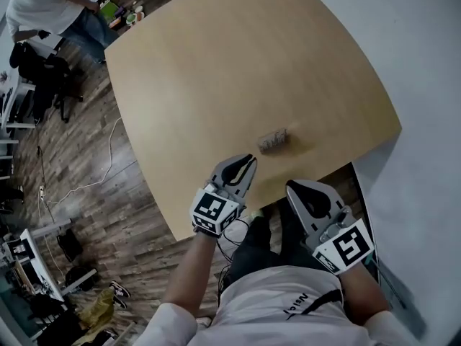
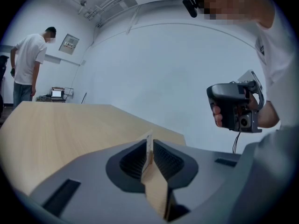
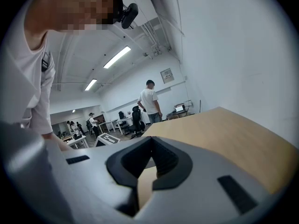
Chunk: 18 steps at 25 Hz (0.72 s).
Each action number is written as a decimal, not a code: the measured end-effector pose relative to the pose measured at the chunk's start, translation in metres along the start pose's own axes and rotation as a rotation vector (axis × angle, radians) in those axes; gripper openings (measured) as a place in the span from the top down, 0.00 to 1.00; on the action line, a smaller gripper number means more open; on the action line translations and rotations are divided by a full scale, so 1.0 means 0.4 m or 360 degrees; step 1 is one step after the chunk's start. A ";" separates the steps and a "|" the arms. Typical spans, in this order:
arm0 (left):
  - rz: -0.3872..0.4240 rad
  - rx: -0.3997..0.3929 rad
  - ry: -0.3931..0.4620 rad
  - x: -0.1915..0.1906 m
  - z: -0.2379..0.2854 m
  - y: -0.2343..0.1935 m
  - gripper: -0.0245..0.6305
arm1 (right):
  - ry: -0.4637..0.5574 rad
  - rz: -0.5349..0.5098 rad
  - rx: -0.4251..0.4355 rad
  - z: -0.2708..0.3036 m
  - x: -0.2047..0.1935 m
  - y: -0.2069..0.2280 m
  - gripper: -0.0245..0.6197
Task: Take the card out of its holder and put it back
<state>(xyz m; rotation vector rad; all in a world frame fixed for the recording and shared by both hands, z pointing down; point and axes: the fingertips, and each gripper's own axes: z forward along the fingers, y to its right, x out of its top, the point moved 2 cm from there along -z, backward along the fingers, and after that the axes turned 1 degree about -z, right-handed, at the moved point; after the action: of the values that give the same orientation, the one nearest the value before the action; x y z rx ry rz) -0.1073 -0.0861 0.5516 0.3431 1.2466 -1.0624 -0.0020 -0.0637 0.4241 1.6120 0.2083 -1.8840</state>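
A small card holder (image 1: 274, 141) with the card standing in it sits on the light wooden table (image 1: 216, 71), close to the near edge. My left gripper (image 1: 243, 167) hovers at that edge, just short of the holder and pointing toward it, jaws together. In the left gripper view a thin pale edge, the card (image 2: 149, 141), lines up with the slit of the left gripper (image 2: 149, 148). My right gripper (image 1: 308, 193) is held off the table's near corner, right of the holder, shut and empty. It also shows as the right gripper (image 2: 236, 107) and the right gripper (image 3: 150, 141).
A person in a white shirt (image 1: 43, 9) stands by the table's far left corner. Chairs (image 1: 43, 78) and a cable (image 1: 86, 182) lie on the wood floor to the left. A white wall (image 1: 425, 63) runs along the table's right side.
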 end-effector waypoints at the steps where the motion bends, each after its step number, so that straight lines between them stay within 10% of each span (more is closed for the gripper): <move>1: -0.0011 0.0000 -0.0004 -0.011 0.015 -0.014 0.88 | -0.0017 0.0006 0.0010 0.008 -0.008 0.015 0.94; 18: -0.0018 -0.0234 -0.0045 -0.106 0.138 -0.065 0.81 | -0.0223 0.0089 0.0167 0.082 -0.137 0.080 0.94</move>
<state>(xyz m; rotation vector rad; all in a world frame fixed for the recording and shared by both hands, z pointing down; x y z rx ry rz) -0.0928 -0.1197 0.6163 0.2079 1.2943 -0.9758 -0.0089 -0.0854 0.4918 1.5297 0.0047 -1.9841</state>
